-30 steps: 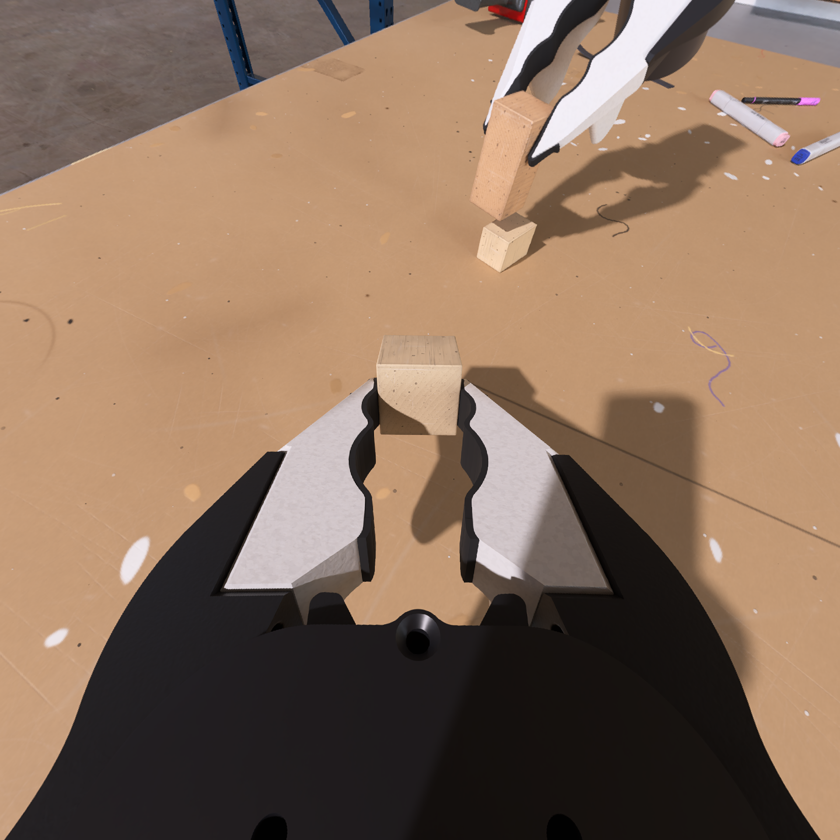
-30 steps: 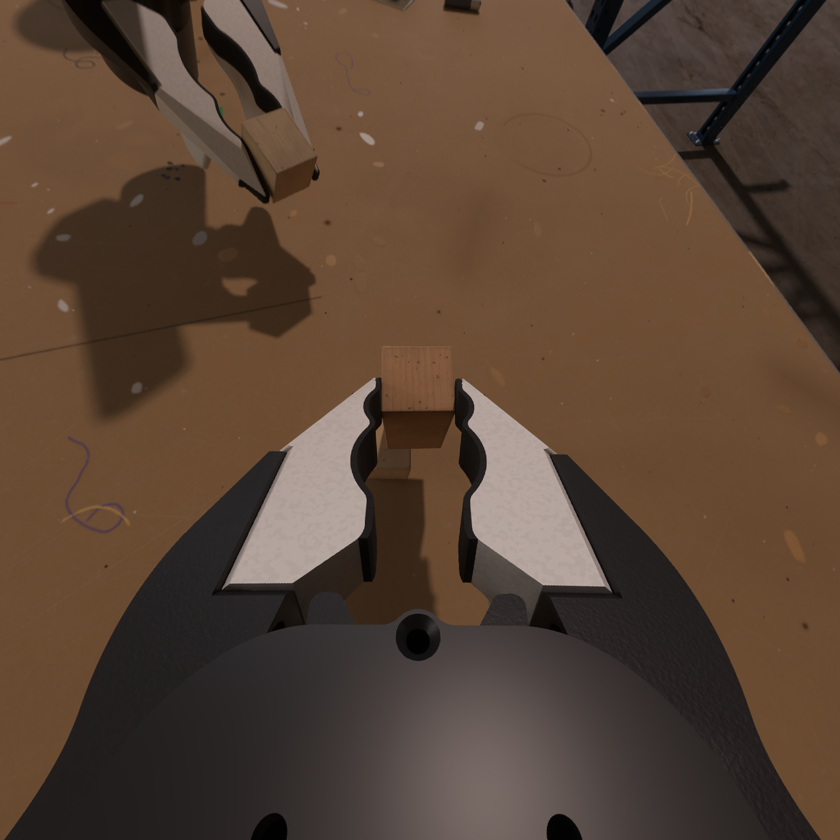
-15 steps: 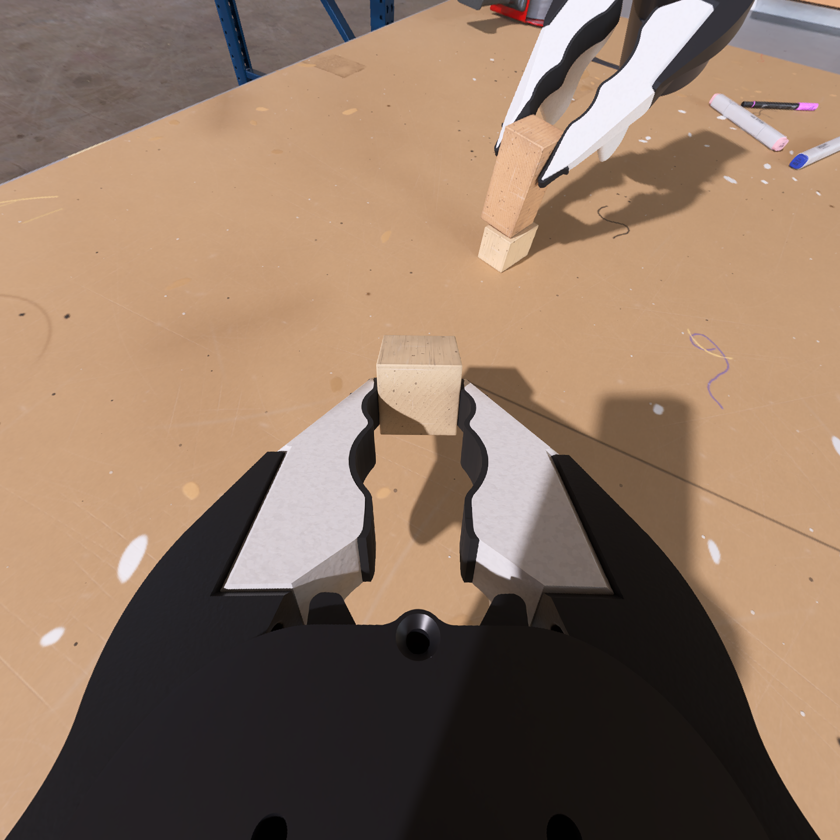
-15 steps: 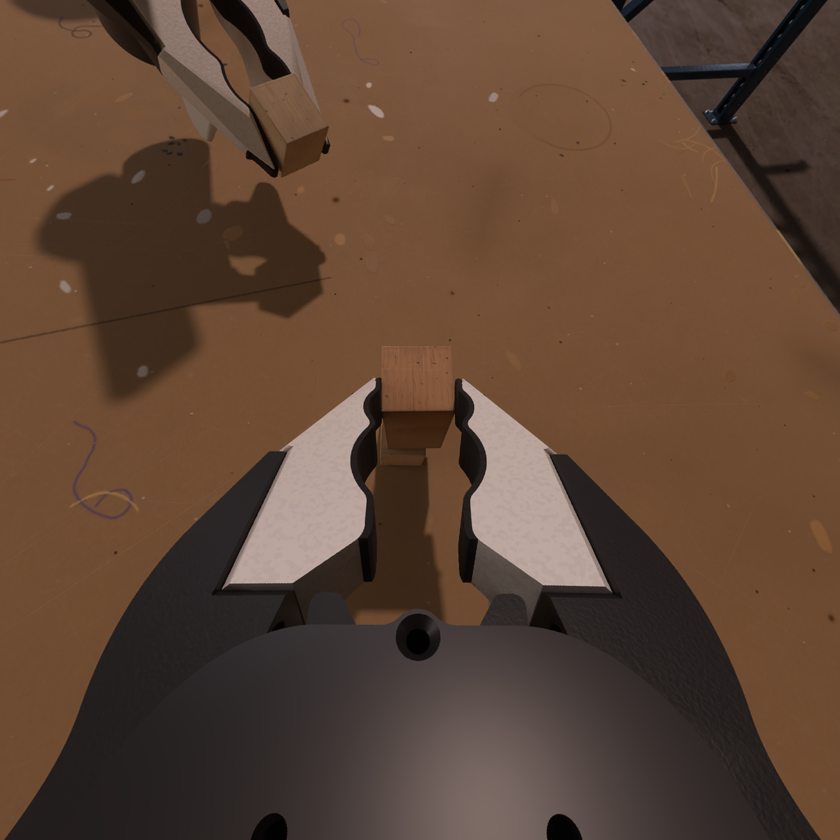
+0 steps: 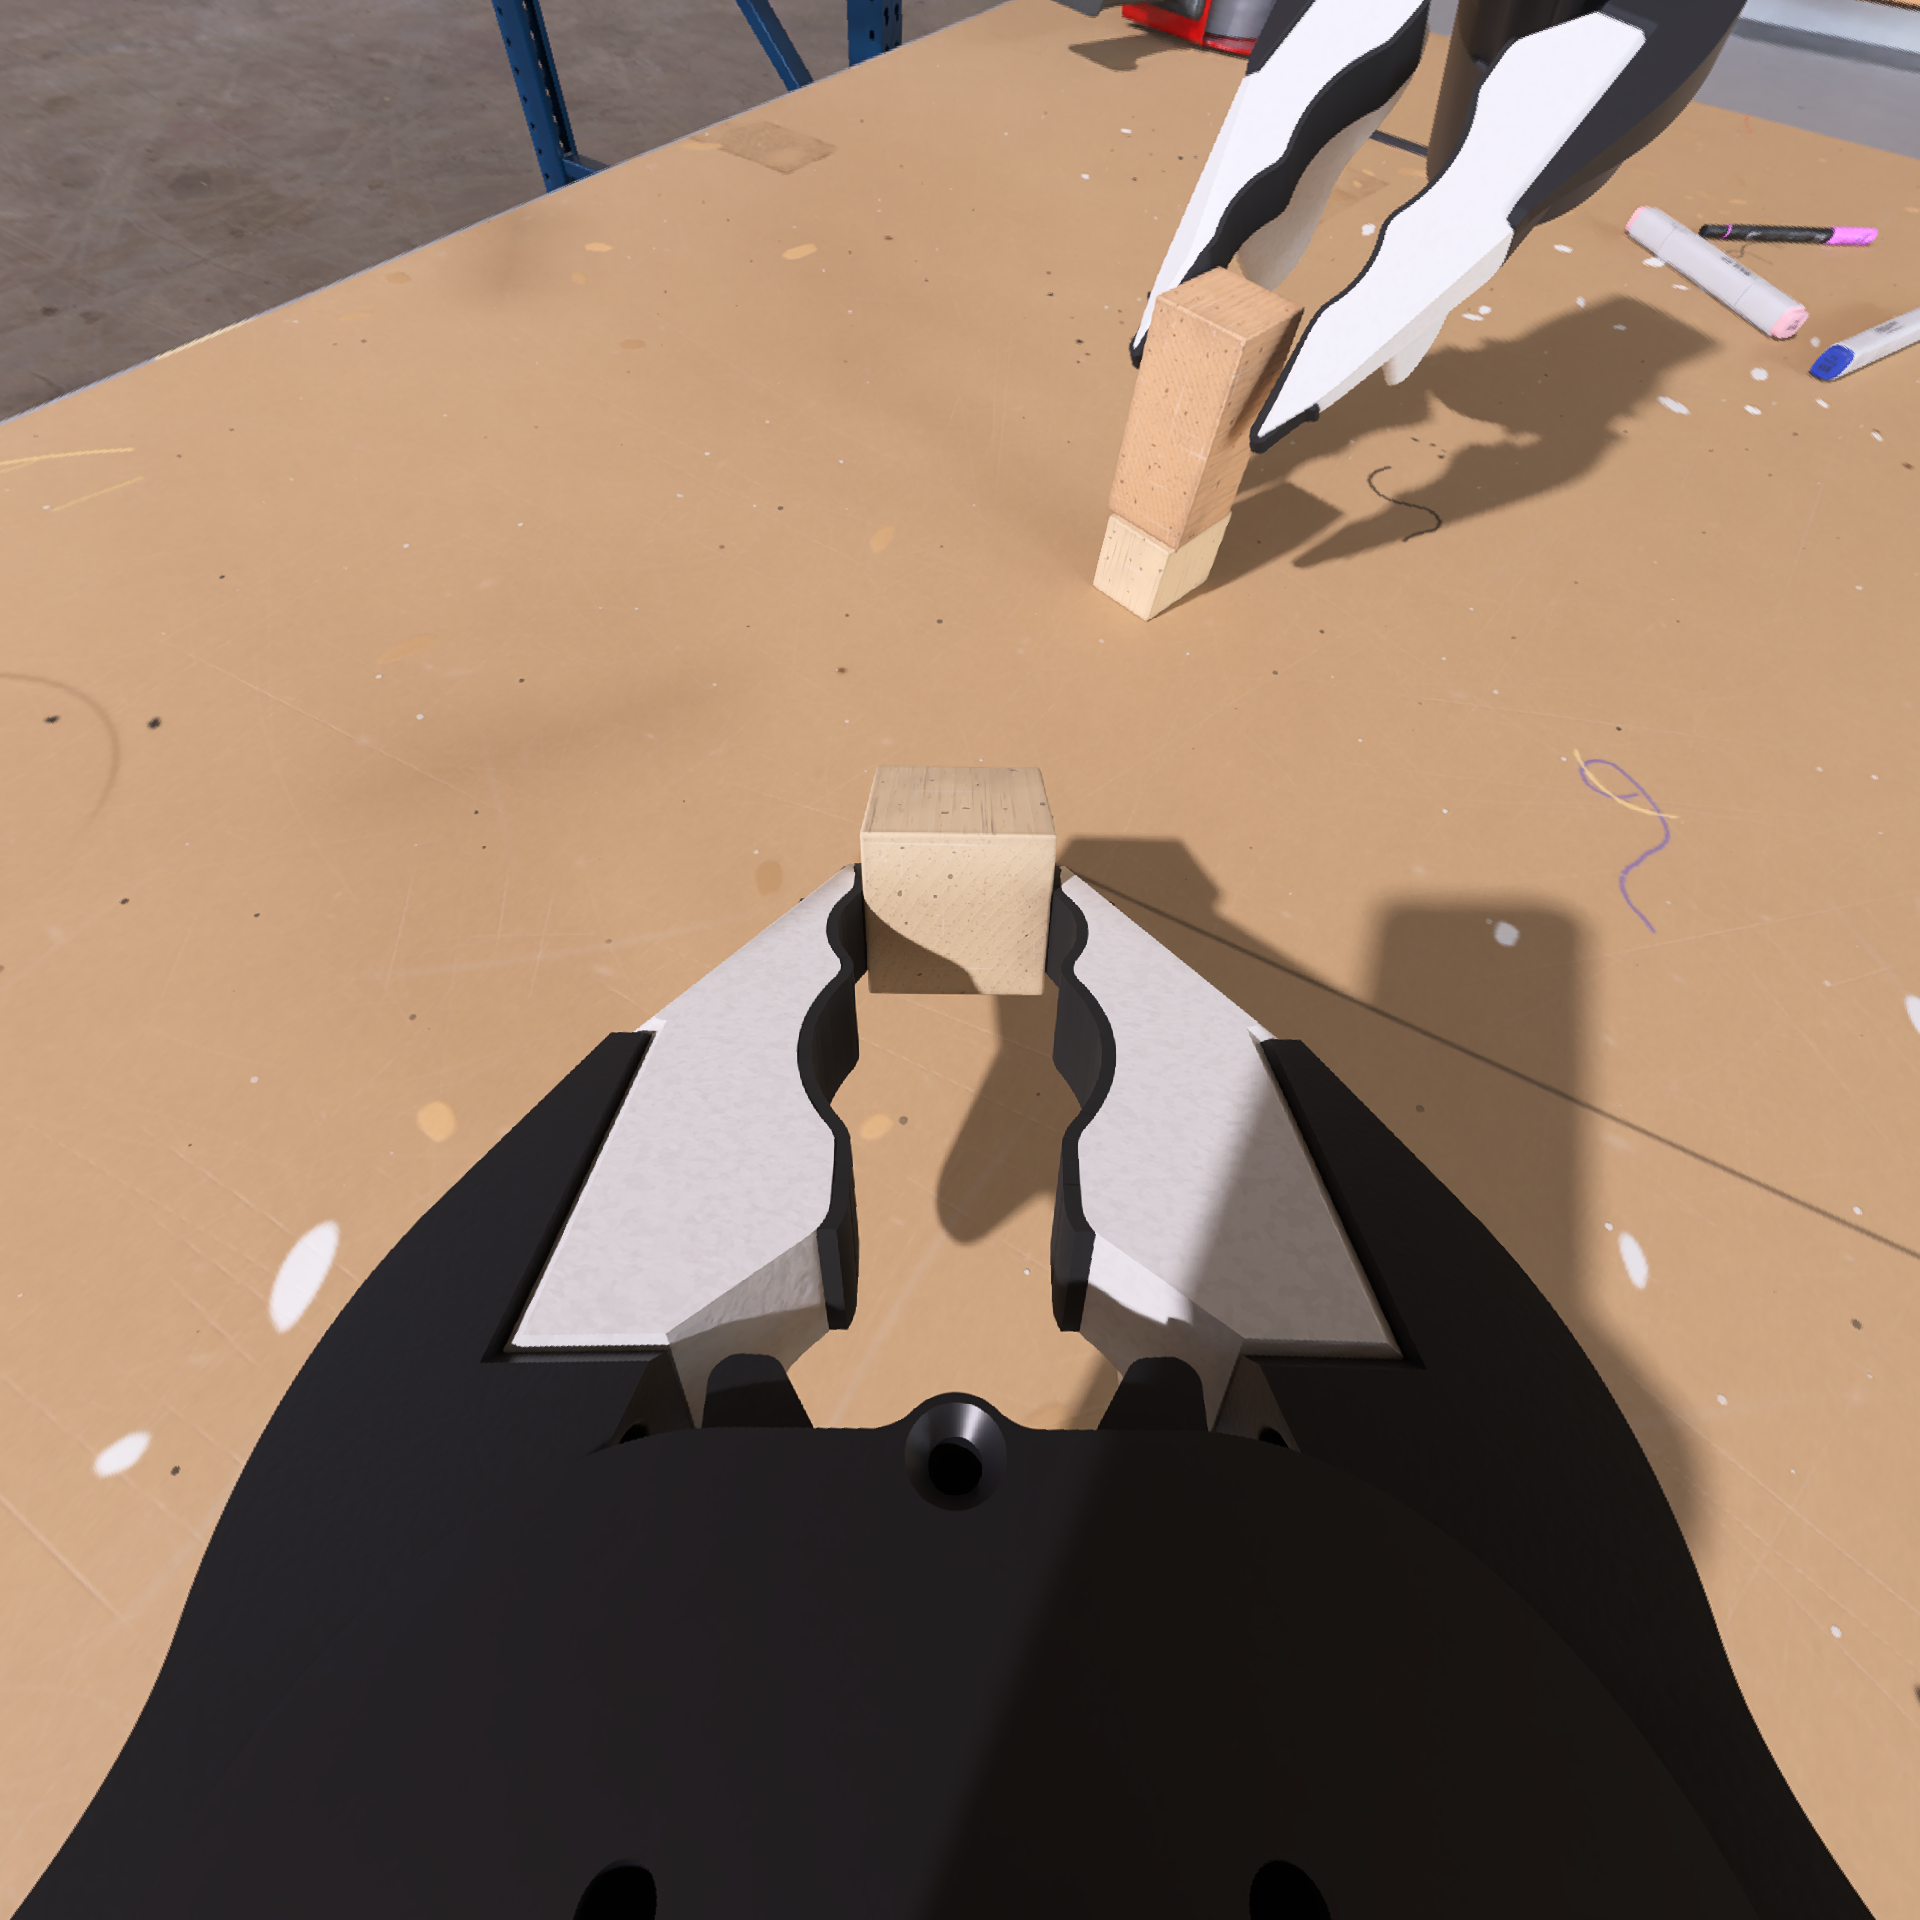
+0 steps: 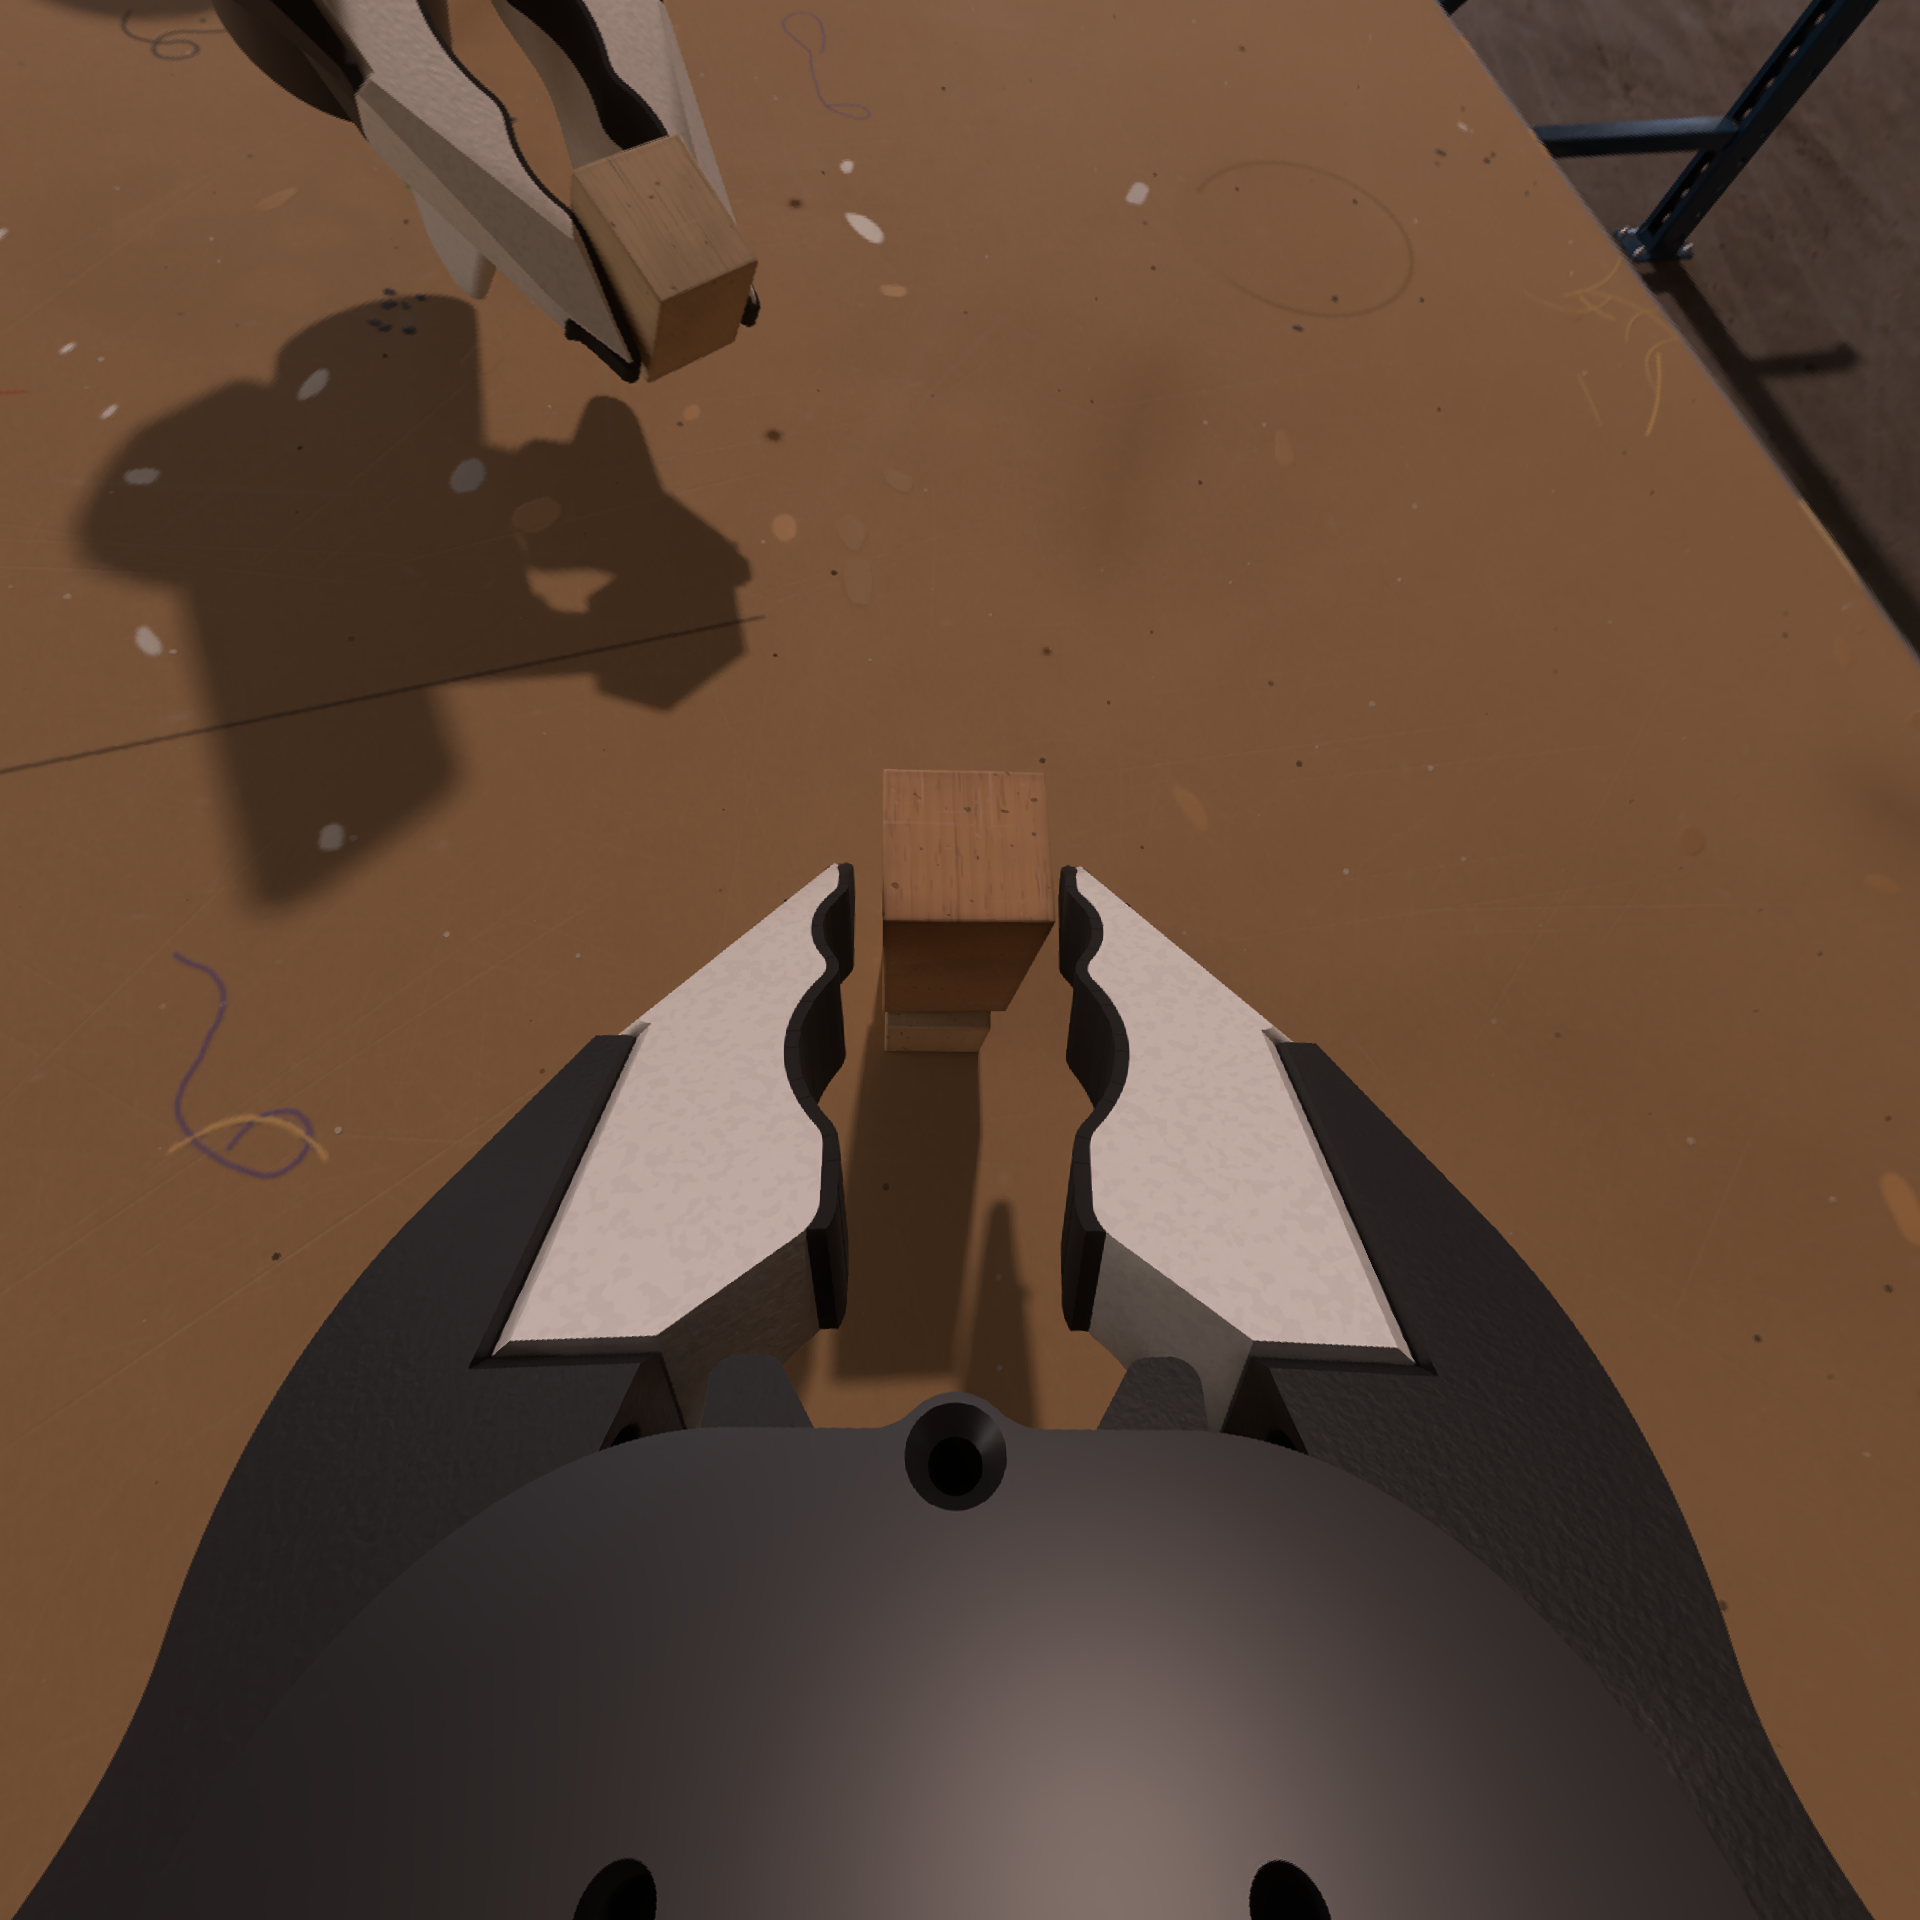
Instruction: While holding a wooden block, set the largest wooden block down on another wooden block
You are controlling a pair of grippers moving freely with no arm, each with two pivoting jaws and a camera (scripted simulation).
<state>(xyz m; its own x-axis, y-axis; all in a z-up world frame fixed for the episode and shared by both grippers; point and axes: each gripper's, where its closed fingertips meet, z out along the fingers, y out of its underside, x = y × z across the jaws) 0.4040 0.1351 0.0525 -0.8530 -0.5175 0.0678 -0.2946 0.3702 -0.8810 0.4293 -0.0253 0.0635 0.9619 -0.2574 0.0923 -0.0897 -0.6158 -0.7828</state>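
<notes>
My left gripper [image 5: 956, 883] is shut on a pale wooden cube [image 5: 954, 914] and holds it above the table. Farther off, the largest wooden block [image 5: 1195, 416], tall and darker, stands upright on a small pale block [image 5: 1153, 566] that rests on the table. In the right wrist view my right gripper [image 6: 956, 873] straddles the top of the tall block [image 6: 964, 852], with a thin gap on each side of it. The small block [image 6: 935, 1032] peeks out beneath. The left gripper [image 6: 665, 322] with its cube [image 6: 665, 239] shows at the upper left.
The brown tabletop [image 5: 520, 727] has its edge at the far left, with blue rack legs [image 5: 540, 94] beyond it. Two markers [image 5: 1714, 272] [image 5: 1860, 348] and a thin pen [image 5: 1787, 234] lie at the far right. In the right wrist view the table edge [image 6: 1766, 499] runs along the right.
The right gripper lowered the tall block onto the small block, then its fingers parted slightly from it. The left gripper kept still with its cube.
</notes>
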